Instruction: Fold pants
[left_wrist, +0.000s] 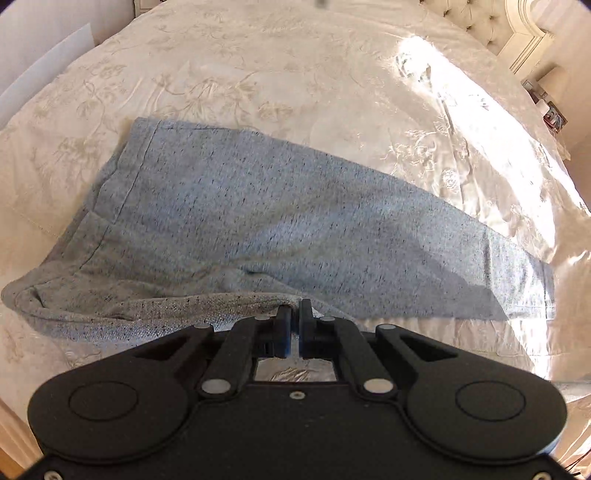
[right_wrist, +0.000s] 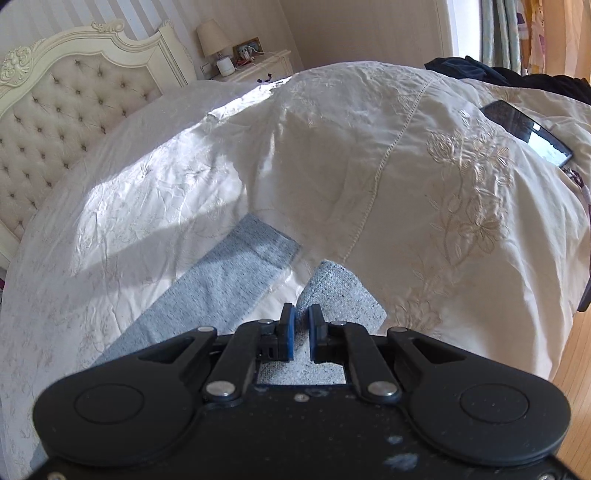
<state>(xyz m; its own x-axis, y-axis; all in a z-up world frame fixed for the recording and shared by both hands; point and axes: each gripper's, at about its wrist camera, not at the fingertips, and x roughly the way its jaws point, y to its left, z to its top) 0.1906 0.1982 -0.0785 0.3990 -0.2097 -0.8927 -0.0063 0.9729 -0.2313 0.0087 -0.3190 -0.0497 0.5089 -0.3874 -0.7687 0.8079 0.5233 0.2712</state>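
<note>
Light grey-blue speckled pants (left_wrist: 258, 214) lie across a cream embroidered bedspread (left_wrist: 258, 74), one leg stretching to the right. My left gripper (left_wrist: 293, 306) is shut on the near edge of the pants and holds that fold of cloth lifted off the bed. In the right wrist view my right gripper (right_wrist: 301, 314) is shut on a leg end of the pants (right_wrist: 332, 291), which rises up between the blue pads (right_wrist: 289, 332). The other leg (right_wrist: 229, 273) lies flat on the bedspread (right_wrist: 369, 166) to the left of it.
A tufted cream headboard (right_wrist: 55, 110) stands at the left, with a nightstand holding a lamp (right_wrist: 214, 37) behind the bed. A dark phone (right_wrist: 524, 127) lies on the bedspread at the right, near dark clothing (right_wrist: 498, 75). Wooden floor (right_wrist: 576, 350) shows past the bed's right edge.
</note>
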